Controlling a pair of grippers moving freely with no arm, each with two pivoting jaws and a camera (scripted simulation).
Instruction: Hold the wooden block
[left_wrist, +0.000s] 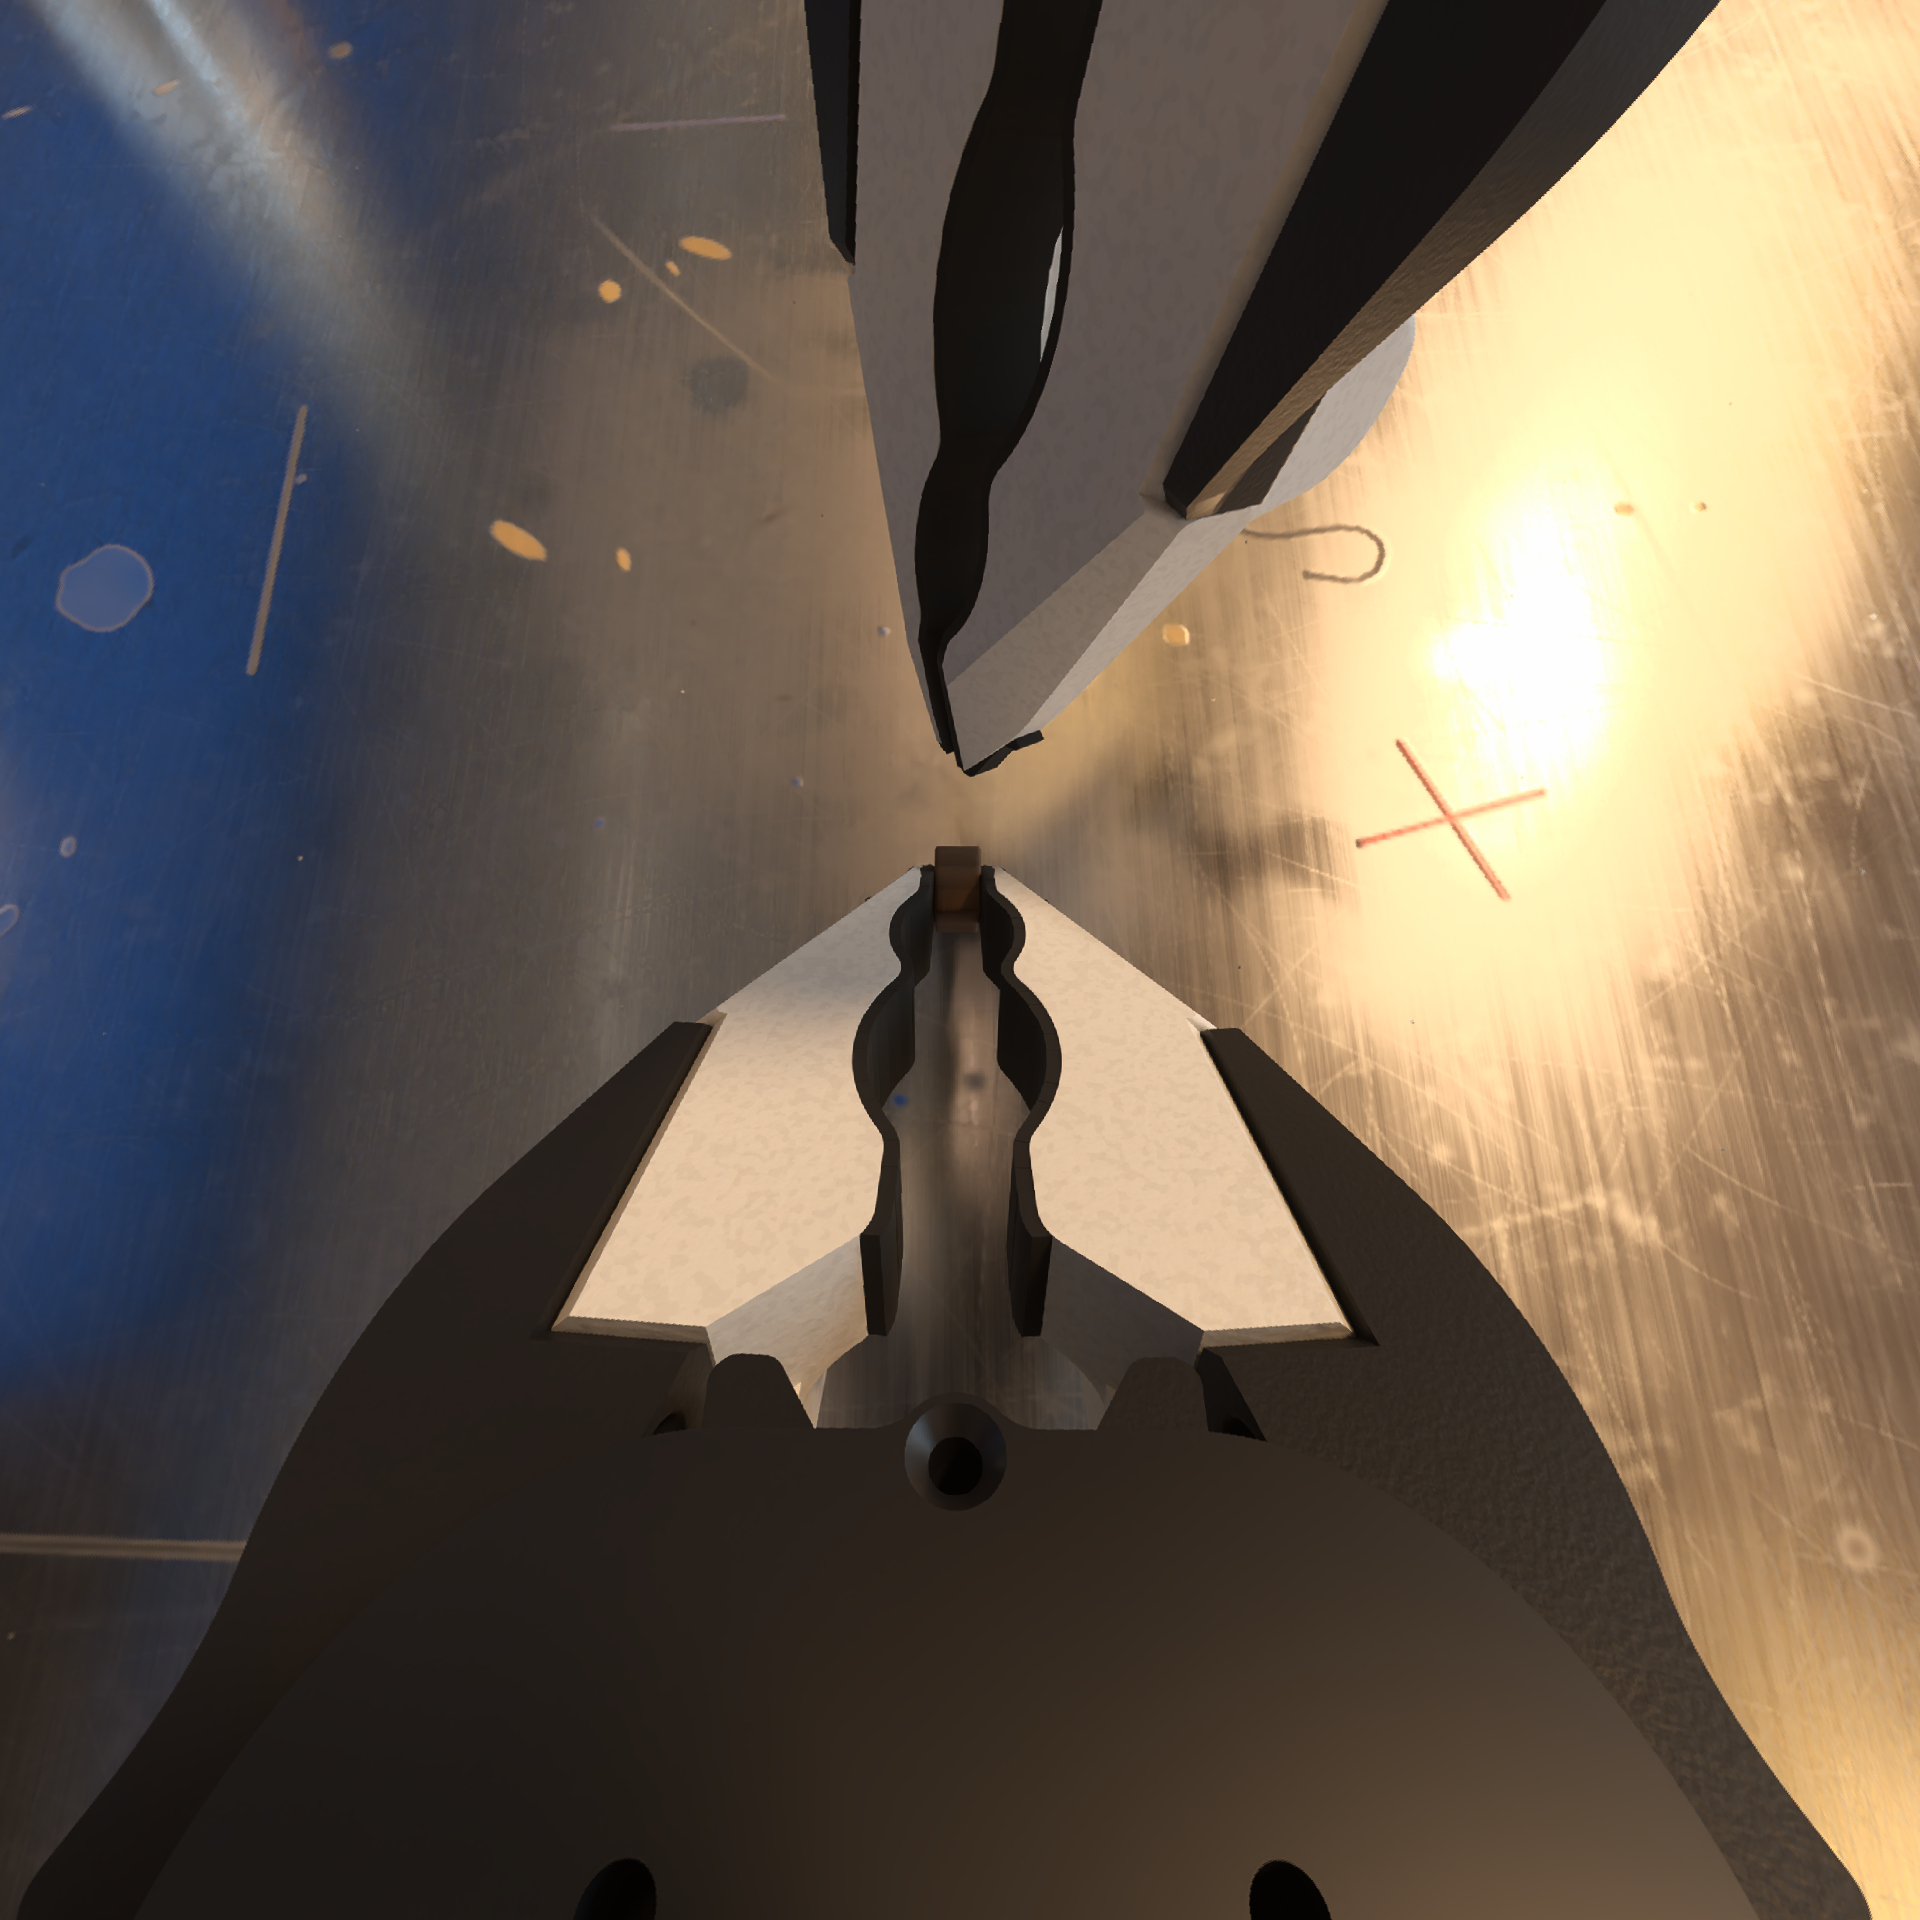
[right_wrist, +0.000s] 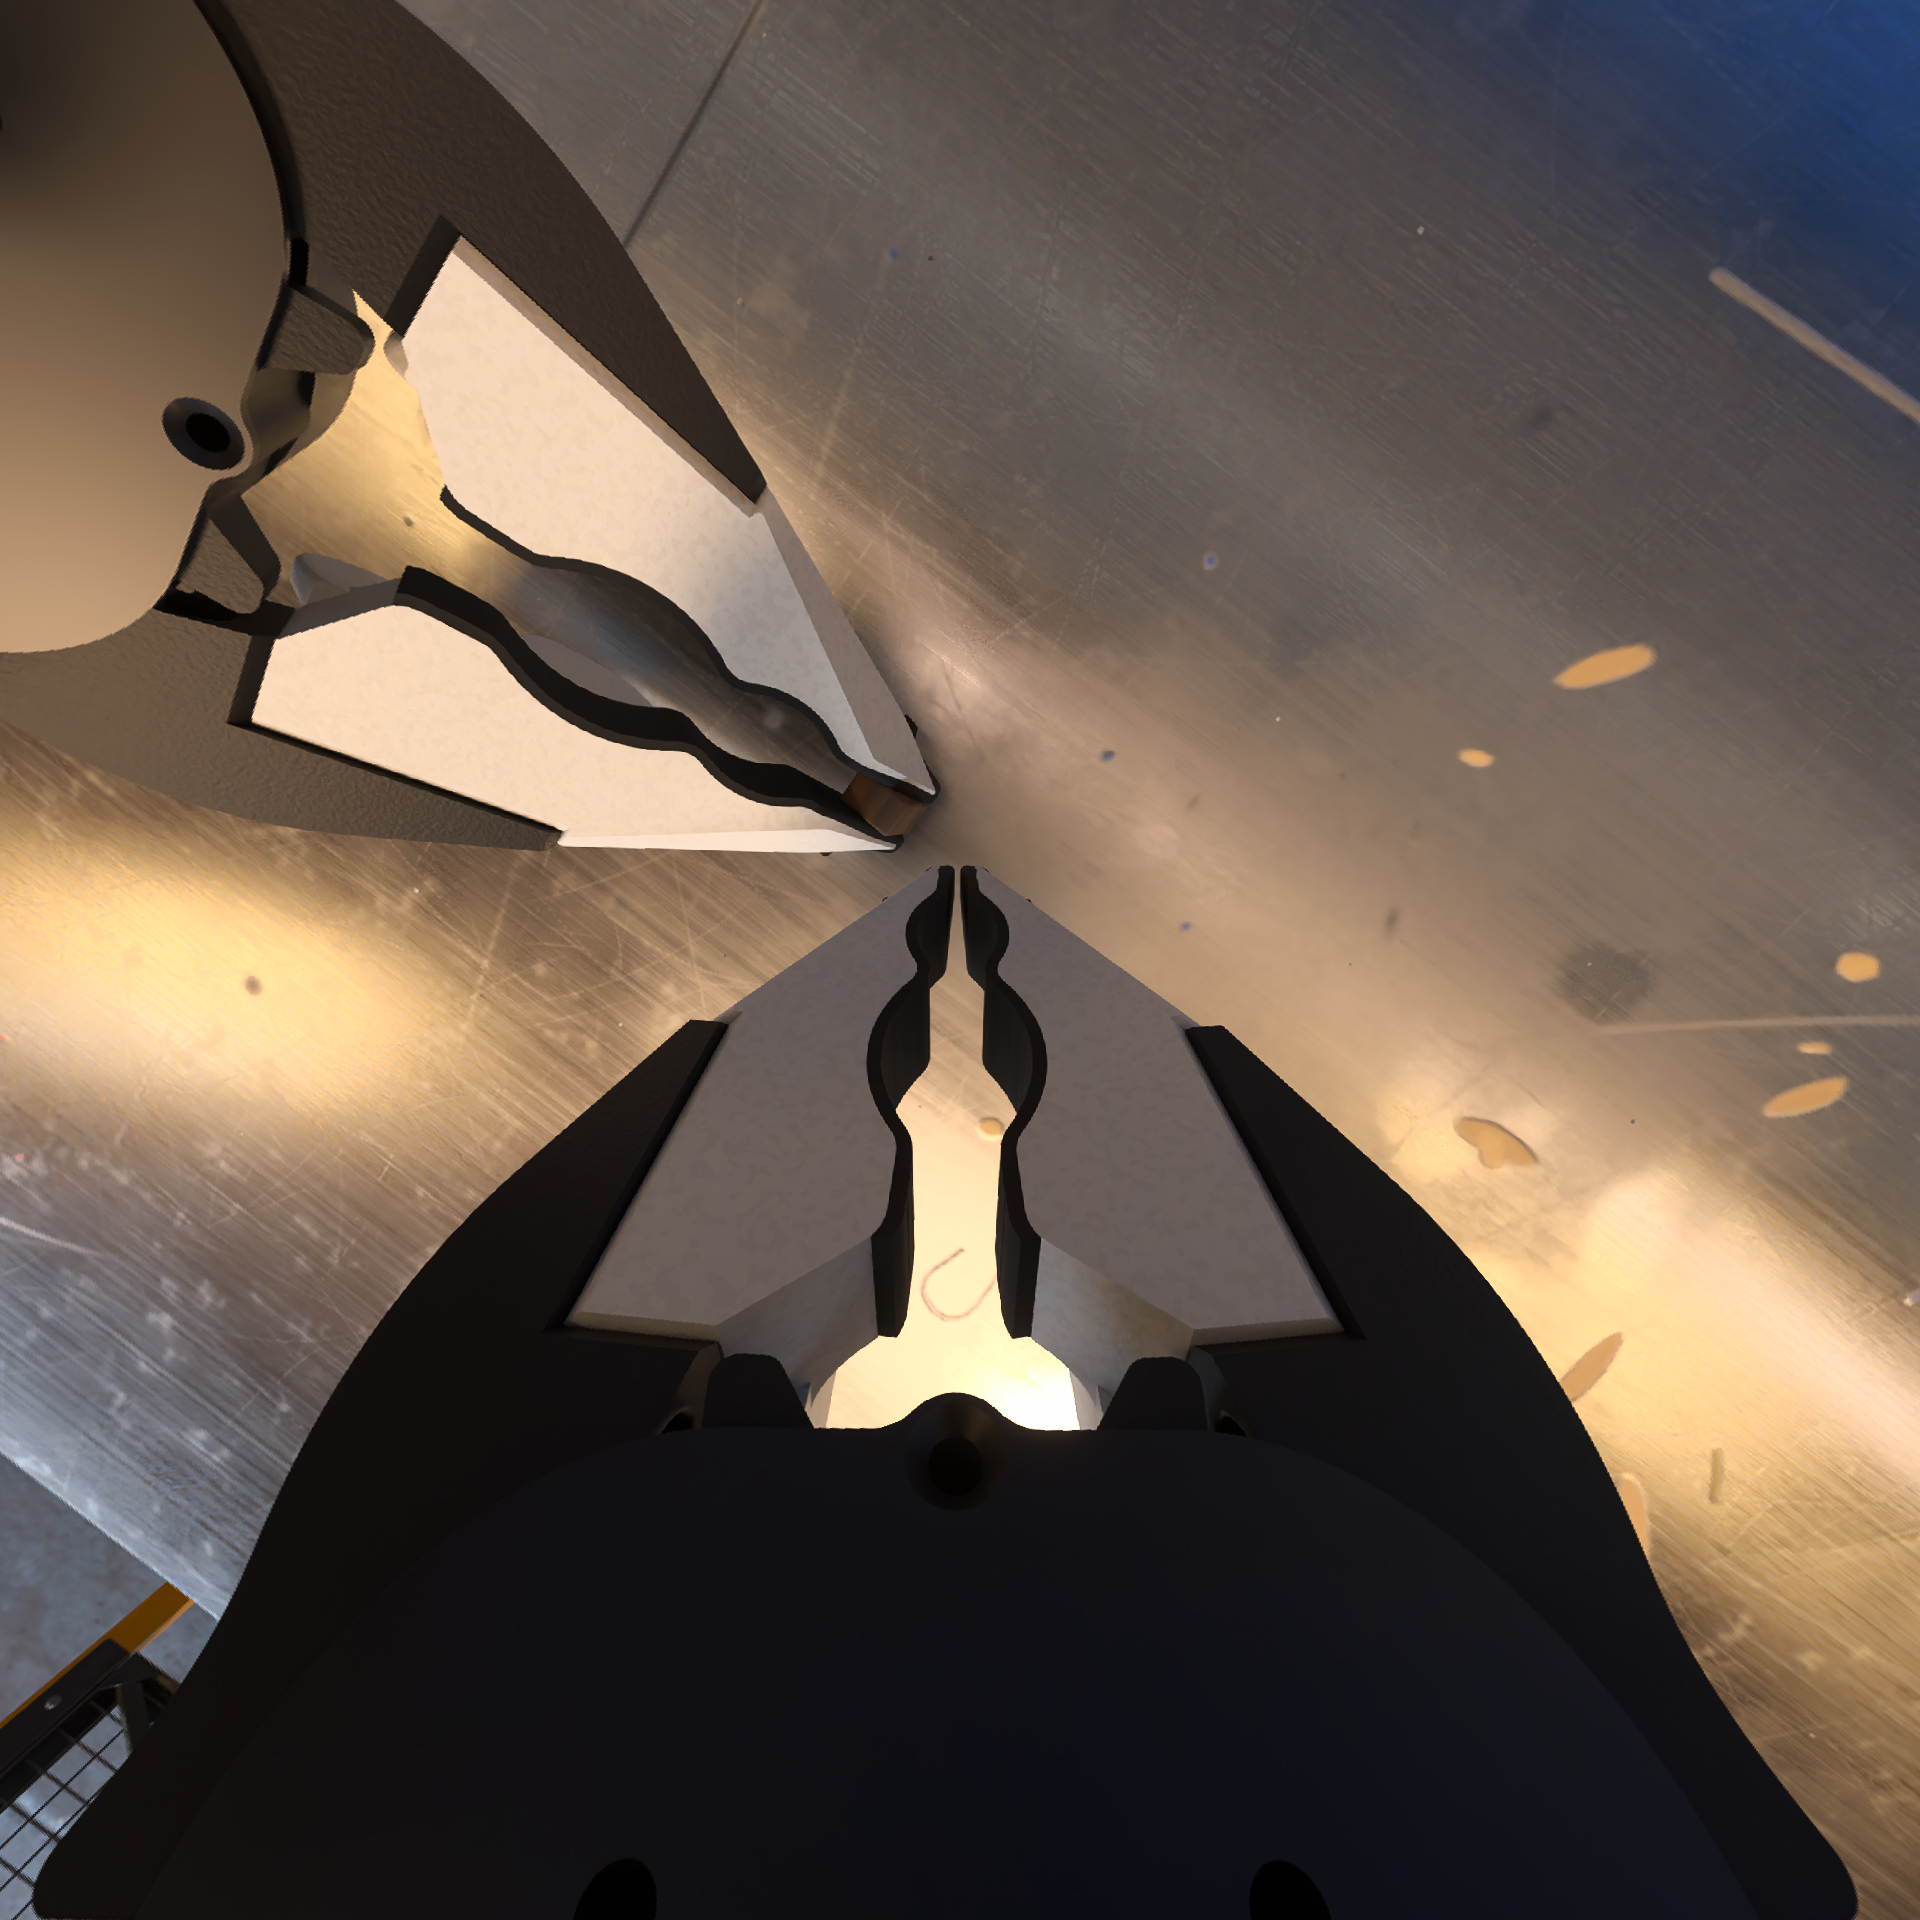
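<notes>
A small brown wooden block (left_wrist: 956, 885) sits pinched between the tips of my left gripper (left_wrist: 957, 878), just above a scratched metal table. In the right wrist view the same block (right_wrist: 885, 807) shows at the tips of the left gripper (right_wrist: 902, 816), which reaches in from the upper left. My right gripper (right_wrist: 956, 878) is shut with nothing between its tips, a short way below the block and not touching it. In the left wrist view the right gripper (left_wrist: 971, 756) comes down from the top, its tips close above the block.
The scratched metal table (left_wrist: 520, 831) has pale paint spots, a red cross mark (left_wrist: 1449, 818) to the right and a bright glare. In the right wrist view a table edge with a yellow-framed wire mesh (right_wrist: 73, 1735) shows at the lower left.
</notes>
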